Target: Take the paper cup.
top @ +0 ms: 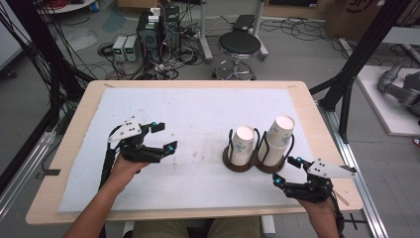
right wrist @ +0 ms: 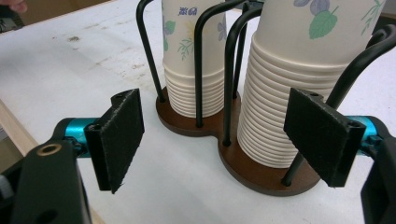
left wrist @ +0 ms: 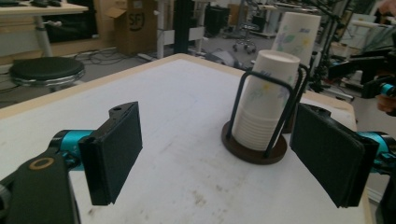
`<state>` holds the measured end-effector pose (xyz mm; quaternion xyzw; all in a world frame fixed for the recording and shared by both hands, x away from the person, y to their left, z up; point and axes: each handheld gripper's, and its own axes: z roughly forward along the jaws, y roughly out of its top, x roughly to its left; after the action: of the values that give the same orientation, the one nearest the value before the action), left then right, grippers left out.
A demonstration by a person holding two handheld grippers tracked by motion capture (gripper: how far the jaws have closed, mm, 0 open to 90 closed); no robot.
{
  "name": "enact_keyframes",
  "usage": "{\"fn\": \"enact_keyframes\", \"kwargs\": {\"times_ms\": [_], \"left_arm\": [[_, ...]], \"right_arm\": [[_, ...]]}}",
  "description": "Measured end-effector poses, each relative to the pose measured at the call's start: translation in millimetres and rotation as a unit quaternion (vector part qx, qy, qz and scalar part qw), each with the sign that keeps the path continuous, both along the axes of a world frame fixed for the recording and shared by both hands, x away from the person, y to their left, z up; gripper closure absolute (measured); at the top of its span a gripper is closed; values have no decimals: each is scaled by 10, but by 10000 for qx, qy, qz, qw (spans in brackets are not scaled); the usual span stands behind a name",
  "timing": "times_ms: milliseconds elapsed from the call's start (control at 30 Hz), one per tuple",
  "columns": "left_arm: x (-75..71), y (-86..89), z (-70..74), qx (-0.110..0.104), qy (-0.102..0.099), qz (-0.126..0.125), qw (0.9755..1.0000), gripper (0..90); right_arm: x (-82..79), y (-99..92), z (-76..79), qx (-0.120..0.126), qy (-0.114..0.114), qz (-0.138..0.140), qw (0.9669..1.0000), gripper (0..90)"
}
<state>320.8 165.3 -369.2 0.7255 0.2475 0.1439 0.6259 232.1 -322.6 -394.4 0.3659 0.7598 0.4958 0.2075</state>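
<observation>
A dark brown double cup holder (top: 252,166) with black wire cages stands right of centre on the white mat. Each cage holds a stack of flower-printed paper cups: the left stack (top: 243,144) is shorter, the right stack (top: 278,139) taller. My left gripper (top: 166,137) hovers open and empty over the mat, well left of the holder; its view frames the nearer stack (left wrist: 268,102) between its pads (left wrist: 116,149). My right gripper (top: 288,171) stands open and empty just in front of and right of the holder, and its view looks at both stacks (right wrist: 194,60) (right wrist: 299,79) and the base (right wrist: 252,170) from close by.
The white mat (top: 198,109) covers most of the wooden table (top: 79,124). Behind the table, on the floor, stand a black stool (top: 239,45), electronics boxes (top: 158,29) and loose cables. Black frame posts (top: 356,64) rise at the right.
</observation>
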Motion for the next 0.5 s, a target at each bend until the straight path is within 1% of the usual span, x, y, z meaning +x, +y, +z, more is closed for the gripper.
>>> {"fn": "enact_keyframes", "kwargs": {"times_ms": [33, 67, 100, 133, 167, 200, 233, 300, 367, 400, 433, 500], "left_arm": [[20, -55, 38, -9, 7, -89, 10000, 169], [59, -177, 112, 57, -53, -232, 9997, 169], [59, -177, 112, 57, -53, -232, 9997, 169], [96, -300, 186, 159, -78, -372, 9992, 169], [114, -365, 221, 174, -110, -448, 9988, 169], [132, -428, 258, 188, -105, -520, 9984, 169], [132, -428, 258, 188, -105, -520, 9984, 169], [171, -556, 324, 218, -137, -656, 9975, 170], [212, -686, 375, 246, -83, -818, 9963, 173], [254, -816, 413, 356, -55, -961, 9947, 173], [254, -816, 413, 356, -55, -961, 9947, 173], [294, -940, 437, 414, -15, -1071, 9934, 172]], "right_arm": [[-2, -1, 0, -2, 9, 1, 10000, 206], [-1, -3, -1, -5, -2, 6, 10000, 206], [-1, -3, -1, -5, -2, 6, 10000, 206], [-4, -3, 2, 12, 11, 10, 10000, 206], [-5, -3, 4, 15, 14, 14, 10000, 206], [-8, -1, 7, 29, 21, 17, 10000, 206], [-8, -1, 7, 29, 21, 17, 10000, 206], [-10, 6, 13, 32, 12, 32, 10000, 206], [-10, 11, 16, 27, 6, 37, 10000, 206], [-7, 12, 16, 20, -8, 46, 10000, 206], [-6, 13, 18, 17, -16, 49, 10000, 206], [-10, 12, 22, 32, -21, 35, 10000, 206]]}}
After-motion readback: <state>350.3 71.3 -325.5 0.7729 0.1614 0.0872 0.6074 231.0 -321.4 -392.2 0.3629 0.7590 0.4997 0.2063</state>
